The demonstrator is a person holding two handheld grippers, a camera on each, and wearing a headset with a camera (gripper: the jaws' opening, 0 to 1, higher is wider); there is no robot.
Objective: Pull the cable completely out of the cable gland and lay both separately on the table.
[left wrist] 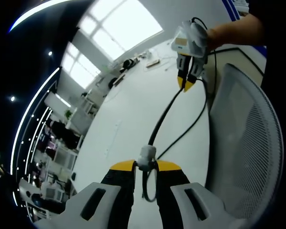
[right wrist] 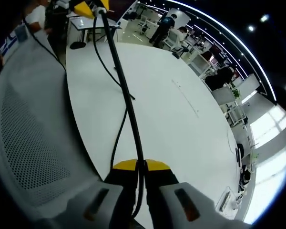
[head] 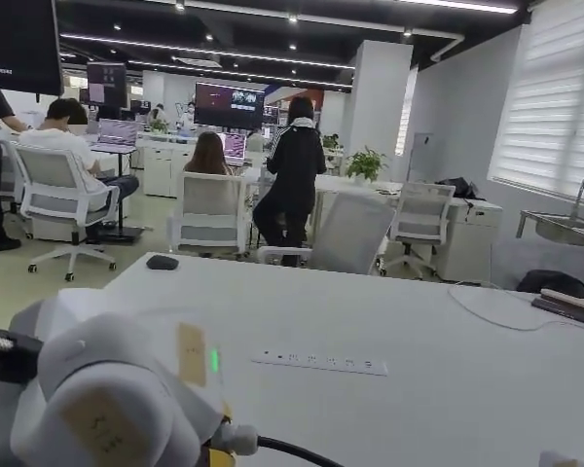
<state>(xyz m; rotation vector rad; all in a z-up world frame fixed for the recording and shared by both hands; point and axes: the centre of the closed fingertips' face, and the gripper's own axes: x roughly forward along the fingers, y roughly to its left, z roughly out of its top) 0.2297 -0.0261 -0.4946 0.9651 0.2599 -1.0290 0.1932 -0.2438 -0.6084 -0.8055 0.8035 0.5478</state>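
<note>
Now the left gripper (left wrist: 145, 167), bottom centre of its own view, is clamped on the pale cable gland (left wrist: 147, 156) with the black cable (left wrist: 164, 117) threaded through it. The cable runs taut toward the upper right of the frame, where the right gripper (left wrist: 187, 83) pinches it (a slack stretch of cable curves back down beside it over the white table (left wrist: 128, 109)). Over in the right gripper view, the jaws at bottom centre are closed tight on the cable, which climbs to the upper left past a mesh chair back (right wrist: 28, 138) on the left.
</note>
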